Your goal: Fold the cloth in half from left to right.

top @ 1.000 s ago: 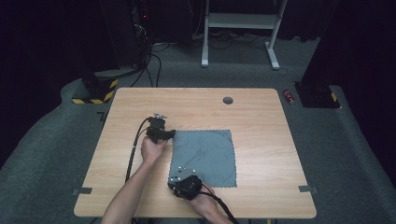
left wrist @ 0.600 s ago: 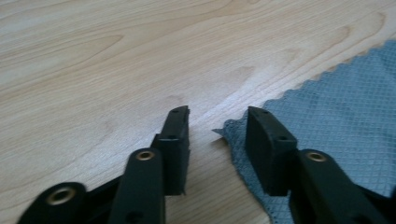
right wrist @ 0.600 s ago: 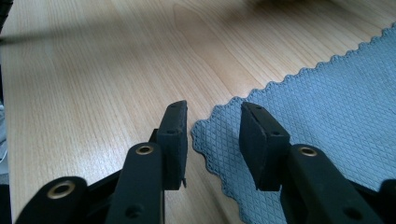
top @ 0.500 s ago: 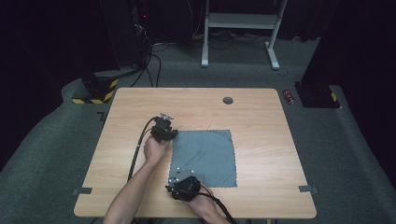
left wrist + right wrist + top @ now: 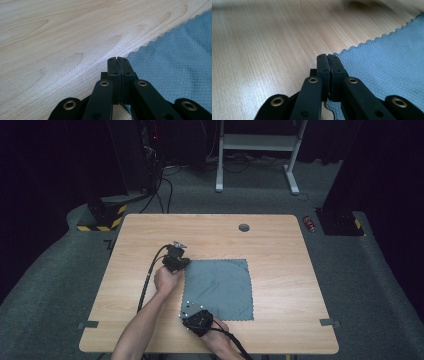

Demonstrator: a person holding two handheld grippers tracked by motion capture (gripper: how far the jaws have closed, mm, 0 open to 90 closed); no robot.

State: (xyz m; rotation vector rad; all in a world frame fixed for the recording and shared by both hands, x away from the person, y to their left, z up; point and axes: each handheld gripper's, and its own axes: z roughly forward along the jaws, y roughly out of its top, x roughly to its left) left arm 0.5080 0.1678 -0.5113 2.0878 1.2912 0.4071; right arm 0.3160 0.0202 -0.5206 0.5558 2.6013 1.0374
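The grey-blue cloth [image 5: 218, 289] is lying flat and square on the wooden table [image 5: 280, 245], right of centre on the person's side, its pinked edge clear in both gripper views. The left gripper [image 5: 176, 261] is sitting at the far-left corner, and in the left gripper view [image 5: 117, 60] its 2 jaws have just been closing and are now pressed together, with the cloth's edge [image 5: 175, 67] running in under them. I judge it is pinching that corner, though the fabric between the pads is hidden by the jaws themselves. The right gripper [image 5: 192, 312] is doing the same at the near-left corner: in its own view [image 5: 328, 58] the jaws are coming together tight, and a scrap of cloth [image 5: 384, 72] is peeking out below them.

So the step in hand looks like taking hold of the 2 left corners, probably ahead of a fold or a lift. The next move is calling for both hands rising together and keeping the edge taut, or 1 corner may slip.

From above, both sets of fingertips are hidden beneath the gripper bodies, and the person's right forearm [image 5: 230, 347] is cut off at the bottom edge.
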